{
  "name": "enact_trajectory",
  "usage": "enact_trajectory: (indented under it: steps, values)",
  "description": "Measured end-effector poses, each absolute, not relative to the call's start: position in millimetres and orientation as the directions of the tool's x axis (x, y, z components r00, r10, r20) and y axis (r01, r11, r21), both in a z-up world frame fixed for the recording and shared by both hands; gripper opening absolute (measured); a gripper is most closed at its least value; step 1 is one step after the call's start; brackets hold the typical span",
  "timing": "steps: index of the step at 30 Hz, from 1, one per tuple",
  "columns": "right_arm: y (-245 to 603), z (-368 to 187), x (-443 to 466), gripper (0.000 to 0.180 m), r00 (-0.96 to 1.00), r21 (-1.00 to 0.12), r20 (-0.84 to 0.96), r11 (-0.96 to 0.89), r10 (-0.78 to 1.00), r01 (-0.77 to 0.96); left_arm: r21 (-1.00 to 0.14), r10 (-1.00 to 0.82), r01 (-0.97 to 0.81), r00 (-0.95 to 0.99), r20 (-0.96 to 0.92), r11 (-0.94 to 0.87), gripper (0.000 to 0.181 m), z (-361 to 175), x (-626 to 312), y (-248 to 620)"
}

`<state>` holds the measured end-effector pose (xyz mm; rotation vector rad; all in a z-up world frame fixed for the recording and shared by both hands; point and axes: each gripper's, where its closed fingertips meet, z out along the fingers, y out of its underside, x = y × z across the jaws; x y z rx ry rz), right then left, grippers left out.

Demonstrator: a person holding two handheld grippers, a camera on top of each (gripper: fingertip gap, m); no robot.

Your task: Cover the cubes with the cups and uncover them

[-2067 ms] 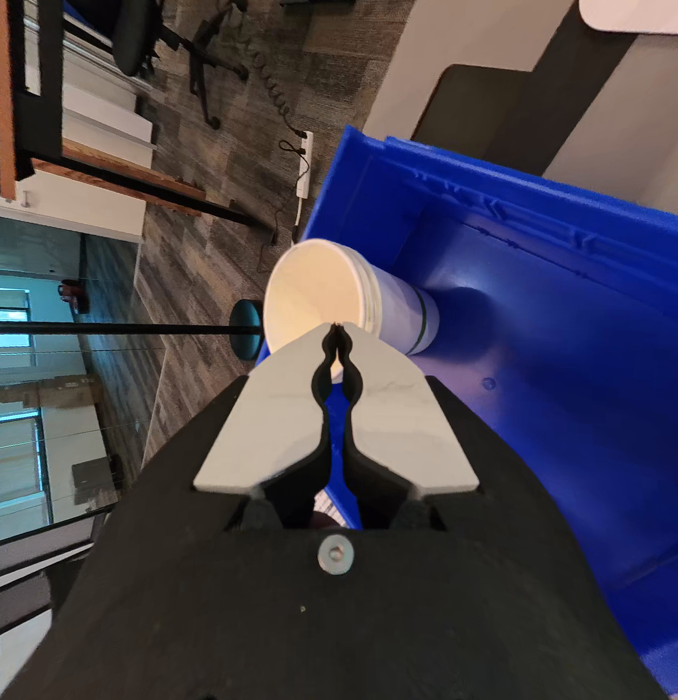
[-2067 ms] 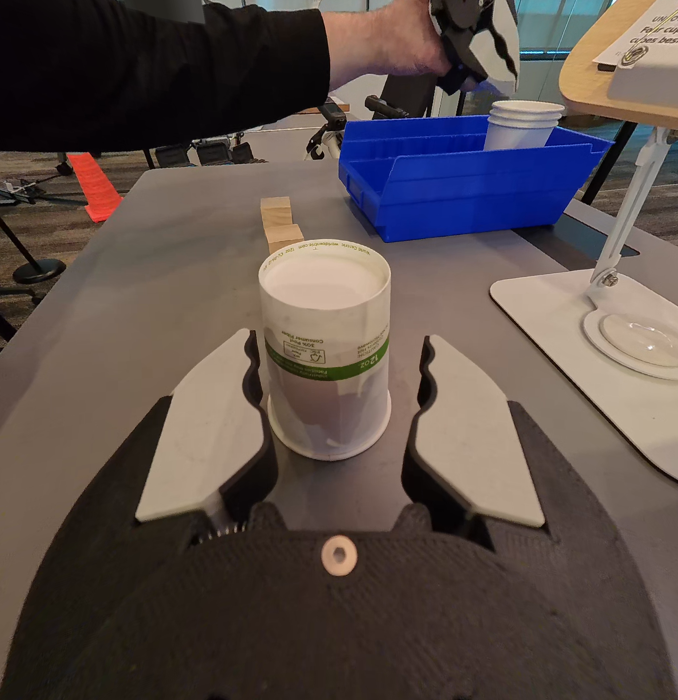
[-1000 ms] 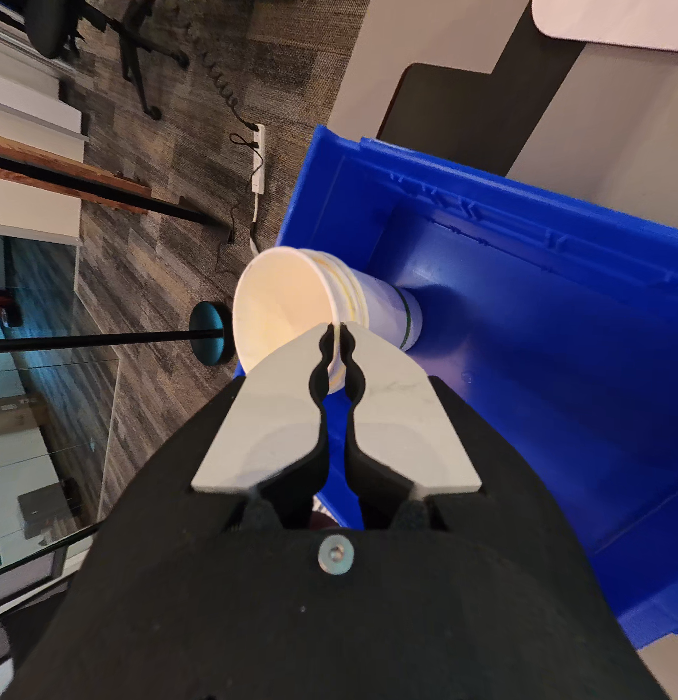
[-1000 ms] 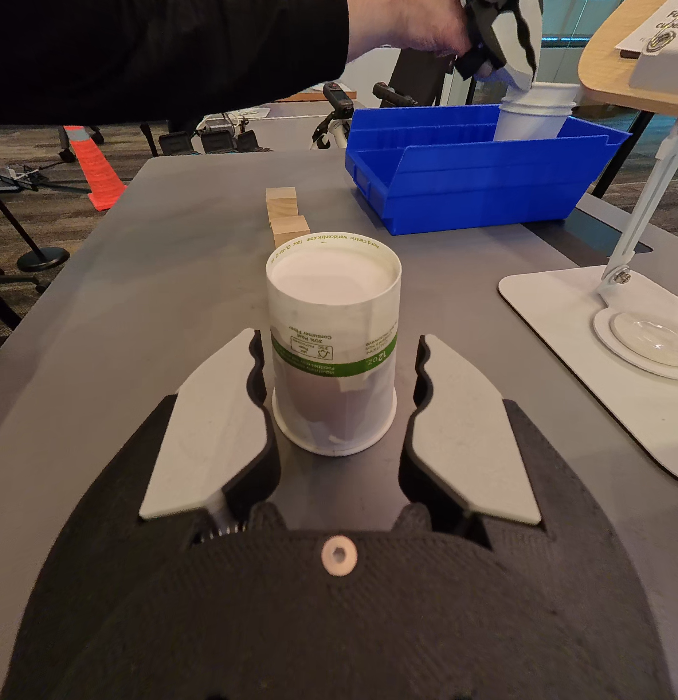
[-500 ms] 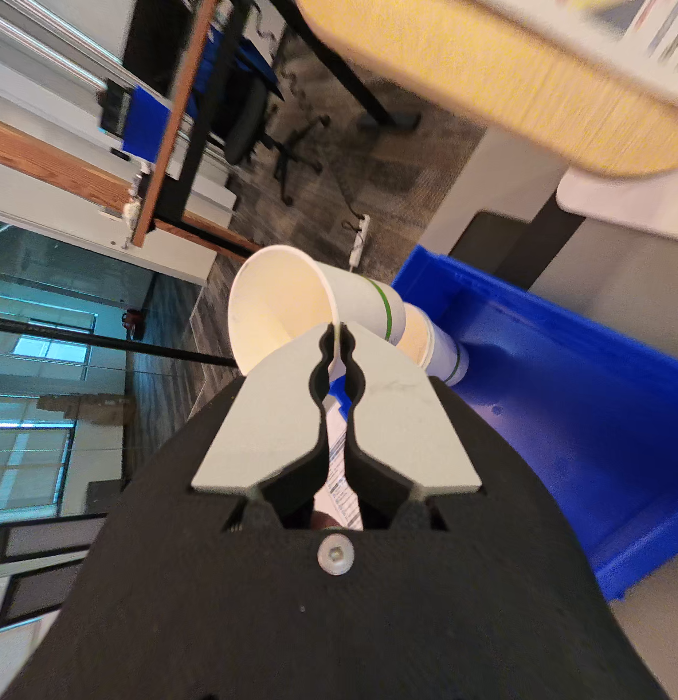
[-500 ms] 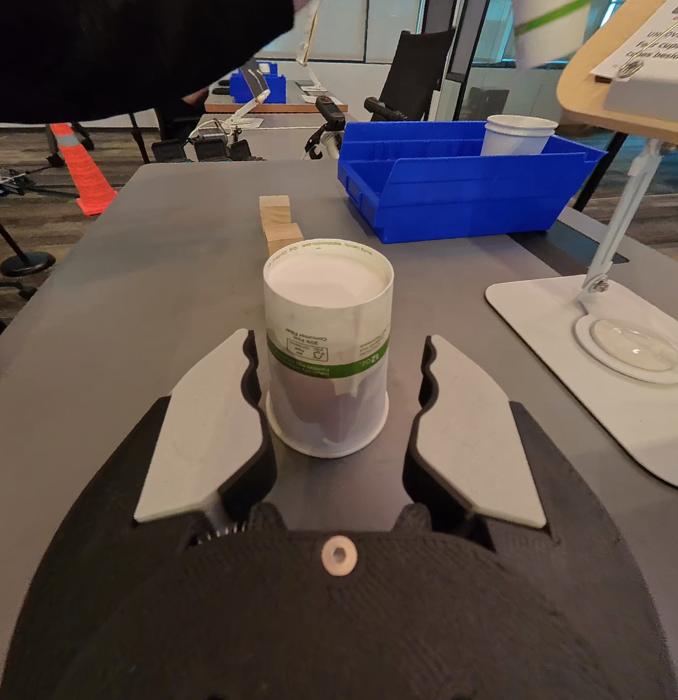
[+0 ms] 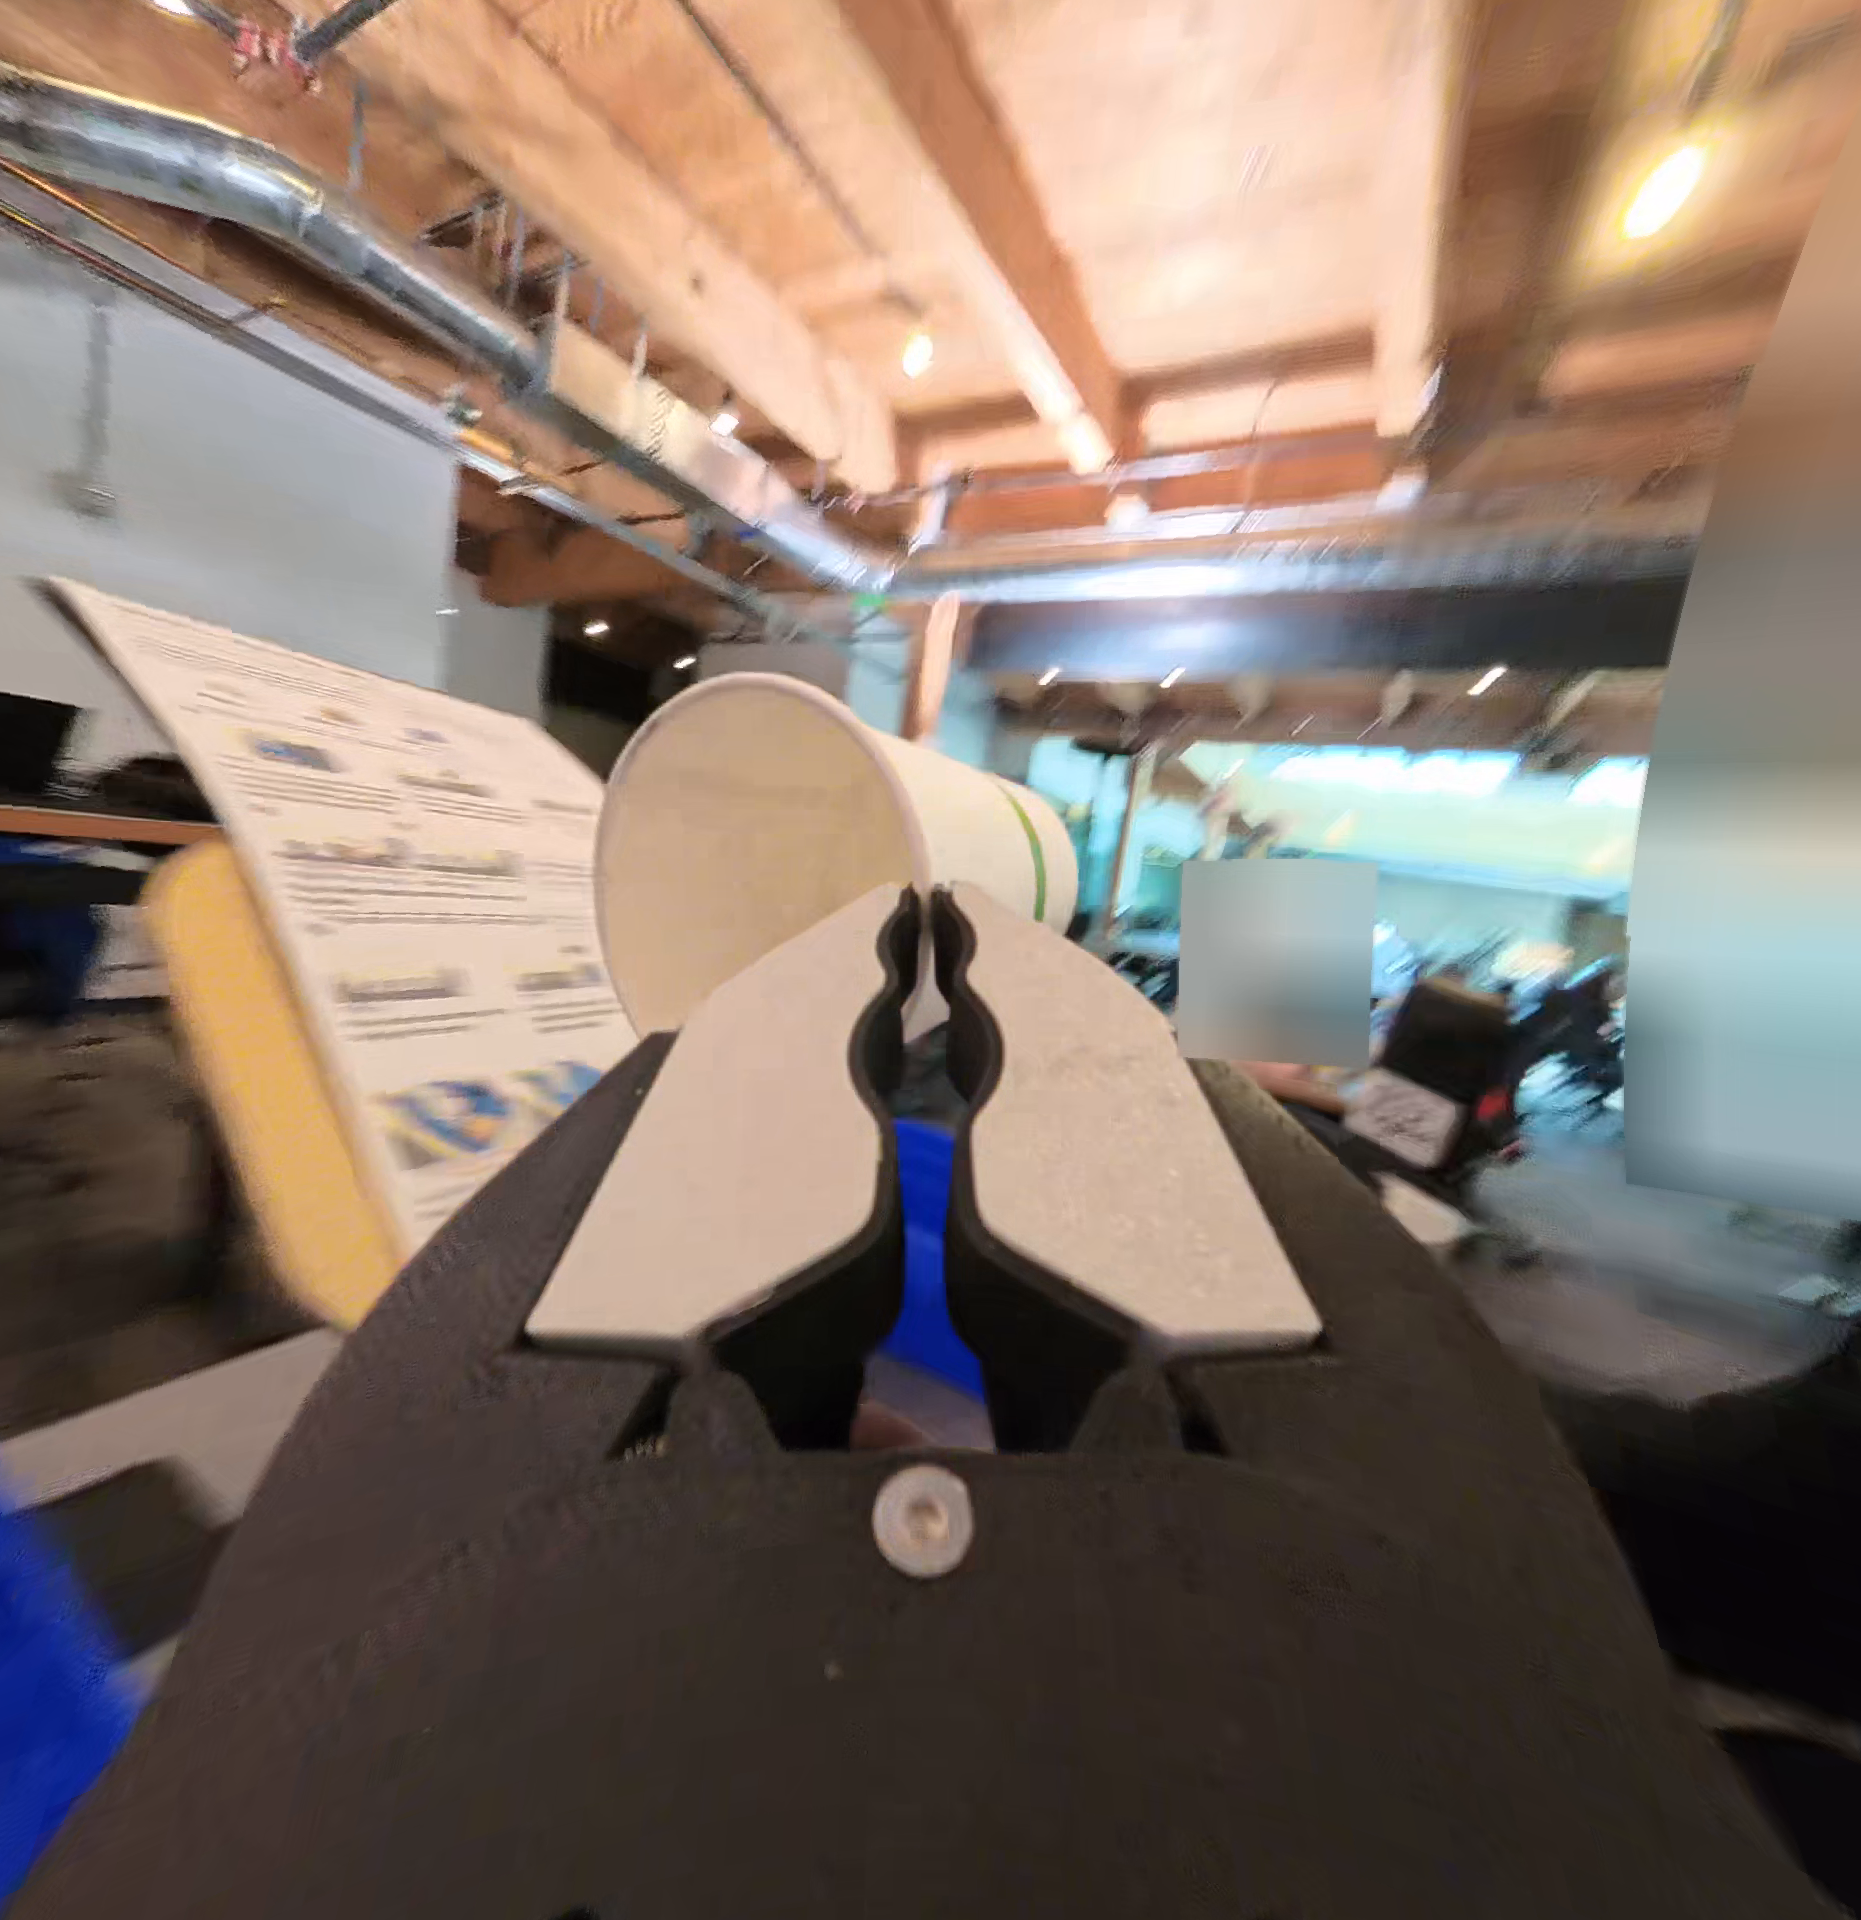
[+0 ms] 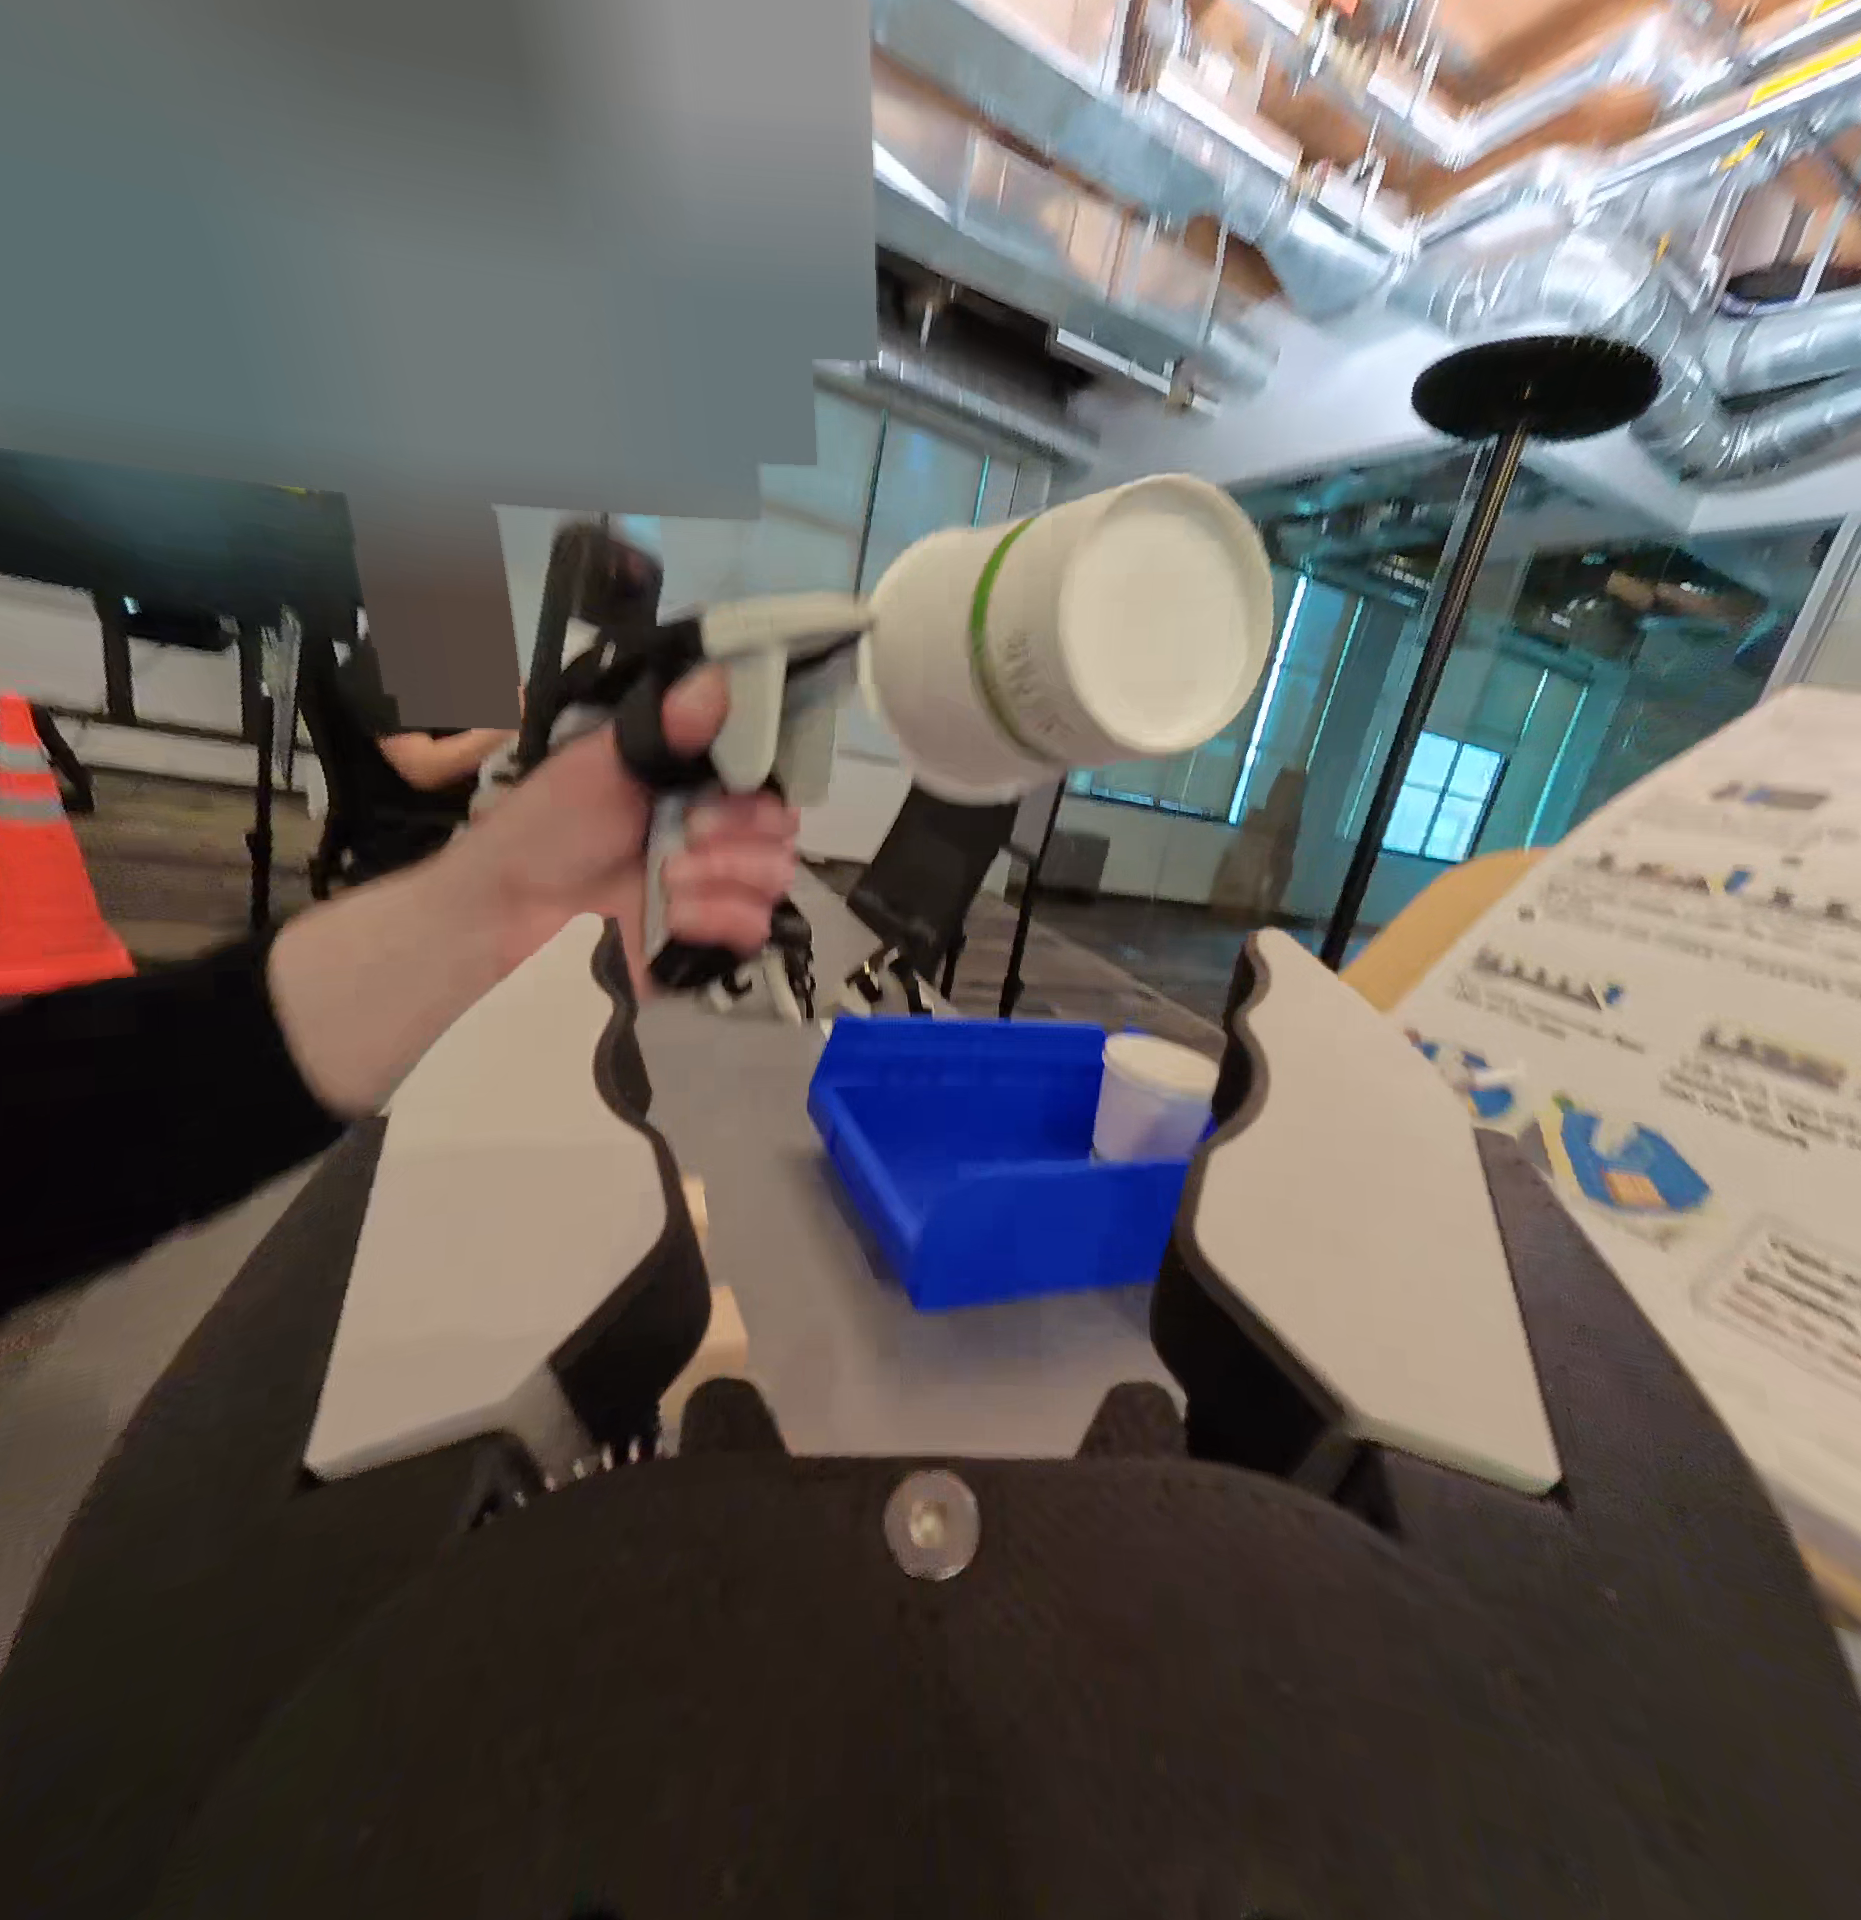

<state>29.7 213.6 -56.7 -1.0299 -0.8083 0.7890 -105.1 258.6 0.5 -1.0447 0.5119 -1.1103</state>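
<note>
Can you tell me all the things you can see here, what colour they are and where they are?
White paper cup with a green band: one, white, held in the air.
Stack of white paper cups: one stack, white, inside the bin.
Blue plastic bin: one, blue, on the grey table.
Pale wooden cubes: at least two, partly hidden, on the table.
Orange traffic cone: one, on the floor, far left.
Printed instruction sheet: one, white, right side.
Left tongs: shut on the cup's rim.
Right tongs: open, empty.
Person's hand: one, holding the left tongs.
</note>
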Motion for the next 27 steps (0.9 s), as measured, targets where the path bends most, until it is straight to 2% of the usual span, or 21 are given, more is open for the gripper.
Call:
enact_trajectory:
  steps: [4,9,12,15,19,24,27]
  values:
    - [224.1,-19.5,12.3,0.116,0.484,-0.905,0.166,0.327,0.859,-0.271,-0.754,-0.938,0.653,0.209,0.278,-0.078,0.002,-12.3,-89.8,236.5]
    - [228.5,1.7,6.8,0.118,0.484,-0.896,0.184,0.348,0.856,-0.276,-0.698,-0.929,0.691,0.109,0.355,-0.186,0.003,-36.7,-77.9,230.3]
    - [233.1,-1.1,3.1,0.115,0.448,-0.923,0.186,0.313,0.874,-0.226,-0.707,-0.928,0.678,0.097,0.359,-0.203,0.002,-45.0,-73.8,228.8]
    - [245.6,-22.6,-8.1,0.113,0.401,-0.972,0.183,0.227,0.897,-0.063,-0.72,-0.933,0.662,0.086,0.35,-0.209,0.003,-47.6,-68.9,225.7]
    - [246.0,-27.6,-8.9,0.087,0.365,-0.977,0.198,0.213,0.91,-0.002,-0.731,-0.938,0.651,0.083,0.336,-0.205,0.003,-46.7,-68.9,224.3]
    - [247.8,-20.8,-9.9,0.086,0.361,-0.978,0.205,0.202,0.91,0.047,-0.761,-0.941,0.623,0.115,0.32,-0.182,0.003,-48.7,-67.5,226.2]
    - [252.0,-8.2,-7.5,0.086,0.377,-0.977,0.214,0.198,0.901,0.081,-0.774,-0.947,0.622,0.163,0.277,-0.119,0.02,-39.3,-90.7,228.2]
